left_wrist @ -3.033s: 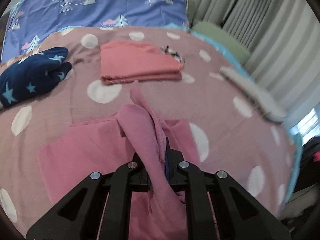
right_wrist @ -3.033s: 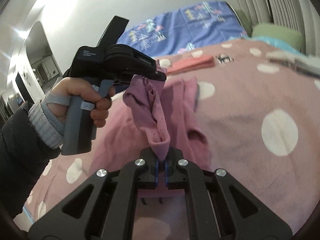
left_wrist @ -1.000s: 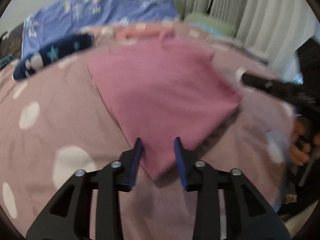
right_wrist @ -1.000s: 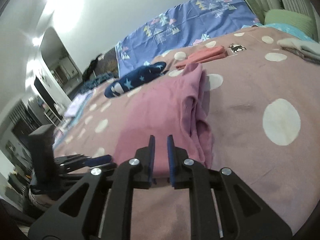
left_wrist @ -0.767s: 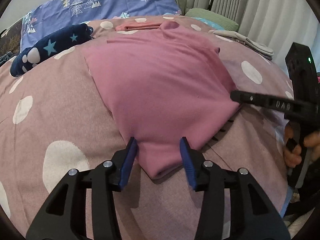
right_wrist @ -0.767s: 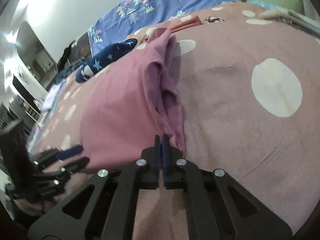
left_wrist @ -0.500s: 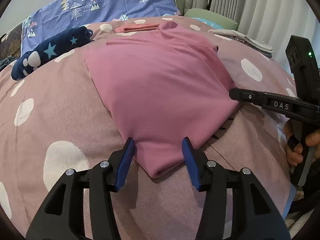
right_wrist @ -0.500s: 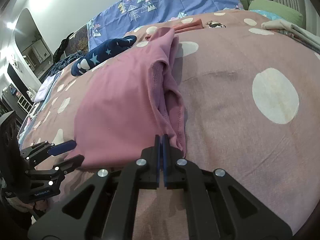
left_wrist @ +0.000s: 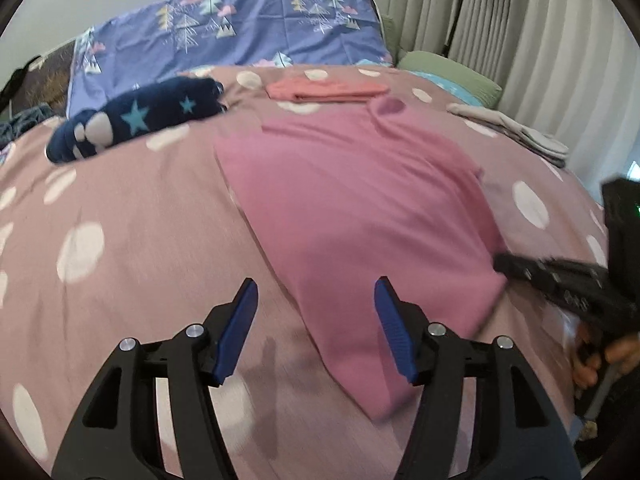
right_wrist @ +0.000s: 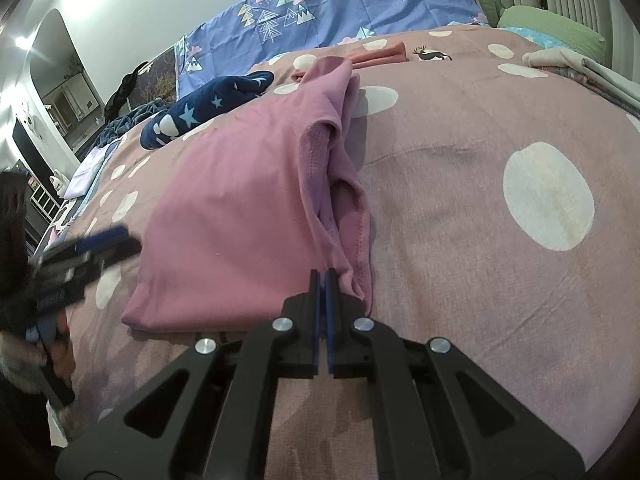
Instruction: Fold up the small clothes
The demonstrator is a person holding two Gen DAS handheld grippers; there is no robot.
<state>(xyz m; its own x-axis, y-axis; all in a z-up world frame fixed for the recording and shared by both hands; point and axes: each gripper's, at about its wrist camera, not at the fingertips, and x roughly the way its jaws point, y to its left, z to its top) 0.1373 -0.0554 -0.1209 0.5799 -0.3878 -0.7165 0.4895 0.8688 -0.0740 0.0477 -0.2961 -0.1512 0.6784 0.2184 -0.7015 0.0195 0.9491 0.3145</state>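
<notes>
Nearest, left tool (left_wrist: 316, 328): jaws spread wide, nothing between them, hovering above the near corner of the pink garment (left_wrist: 360, 216), not touching it; right tool (right_wrist: 322, 276): jaws pressed almost together, tips at the garment's near right edge by the bunched seam; whether any cloth is pinched between them I cannot tell. Pink garment lies folded flat on the bed cover (right_wrist: 500, 280), mauve with white dots; its right side is a heaped ridge of doubled fabric running away from the right tool; a collar-like loop stands at its far end. Beyond on the left, a navy star-print item (left_wrist: 136, 124) lies on the cover, apart from the garment; behind the garment, a folded coral piece (left_wrist: 326, 89), just clear of it. Far right, a pale folded stack (left_wrist: 512, 132) near a green pillow (left_wrist: 452, 76); furthest back, a blue tree-print pillow (left_wrist: 240, 36) and curtains (left_wrist: 520, 20).
</notes>
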